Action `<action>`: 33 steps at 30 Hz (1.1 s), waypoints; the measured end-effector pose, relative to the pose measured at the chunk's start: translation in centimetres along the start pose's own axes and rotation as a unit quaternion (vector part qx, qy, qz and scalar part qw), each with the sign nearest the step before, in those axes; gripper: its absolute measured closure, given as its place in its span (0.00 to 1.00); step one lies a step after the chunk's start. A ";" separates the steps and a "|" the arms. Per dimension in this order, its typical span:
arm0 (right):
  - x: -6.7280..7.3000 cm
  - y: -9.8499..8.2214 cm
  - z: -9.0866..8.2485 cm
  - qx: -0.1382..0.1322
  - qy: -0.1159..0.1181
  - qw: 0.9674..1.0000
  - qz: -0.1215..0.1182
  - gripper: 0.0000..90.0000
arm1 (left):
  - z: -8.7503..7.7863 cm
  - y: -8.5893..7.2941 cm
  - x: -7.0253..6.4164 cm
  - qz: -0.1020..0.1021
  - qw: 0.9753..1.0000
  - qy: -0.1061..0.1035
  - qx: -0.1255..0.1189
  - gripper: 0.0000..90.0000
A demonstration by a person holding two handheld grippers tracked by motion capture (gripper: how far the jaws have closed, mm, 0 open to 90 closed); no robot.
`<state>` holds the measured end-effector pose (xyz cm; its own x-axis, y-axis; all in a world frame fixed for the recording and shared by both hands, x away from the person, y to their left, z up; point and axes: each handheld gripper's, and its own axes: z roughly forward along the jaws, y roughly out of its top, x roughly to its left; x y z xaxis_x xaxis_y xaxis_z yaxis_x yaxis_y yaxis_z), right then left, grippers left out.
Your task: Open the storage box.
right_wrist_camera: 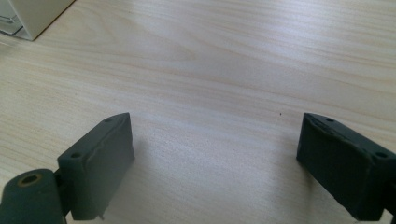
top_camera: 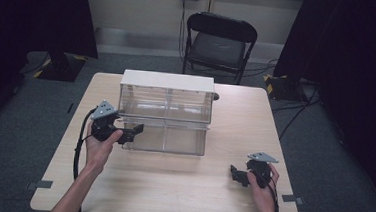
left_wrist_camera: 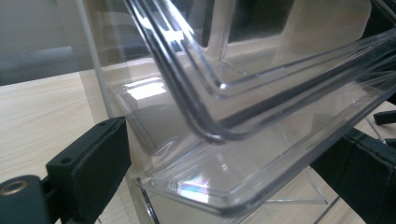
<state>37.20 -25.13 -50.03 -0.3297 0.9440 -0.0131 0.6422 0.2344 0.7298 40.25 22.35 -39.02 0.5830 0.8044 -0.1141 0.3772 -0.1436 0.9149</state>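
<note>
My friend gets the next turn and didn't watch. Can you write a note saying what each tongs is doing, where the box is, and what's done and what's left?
Left tongs: open, jaws on either side of the lower left drawer's front edge, not shut on it yet.
Right tongs: open, holding nothing, low over bare table at the near right, apart from the box.
Clear drawer box: middle of the table, white top, two drawers above and two below.
Done: the lower drawers sit a little forward of the upper ones, and the left tongs are lined up on the lower left one.
Left: probably shut the left tongs on the drawer and move it. The right tongs are free to steady the box.
</note>
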 end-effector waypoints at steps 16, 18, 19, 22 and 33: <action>0.0 0.0 0.0 0.000 0.000 1.000 0.000 0.11 | 0.2 0.1 0.1 -0.023 1.000 -0.002 0.004 0.06; 0.0 0.0 0.0 0.000 0.000 1.000 0.000 0.11 | 0.2 0.1 0.1 -0.023 1.000 -0.003 0.006 0.06; 0.0 0.0 0.0 0.000 0.000 1.000 0.000 0.11 | 0.2 0.1 0.1 -0.023 1.000 -0.003 0.007 0.06; 0.0 0.0 0.0 0.000 0.000 1.000 0.000 0.11 | 0.2 0.1 0.1 -0.020 1.000 -0.003 0.009 0.05; 0.0 0.0 0.0 0.000 0.000 1.000 0.000 0.11 | 0.2 0.1 0.2 -0.020 1.000 -0.004 0.009 0.05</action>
<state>37.21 -25.14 -50.03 -0.3300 0.9439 -0.0128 0.6421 0.2343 0.7300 40.53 22.37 -39.06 0.5733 0.8047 -0.1543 0.4138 -0.1218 0.9022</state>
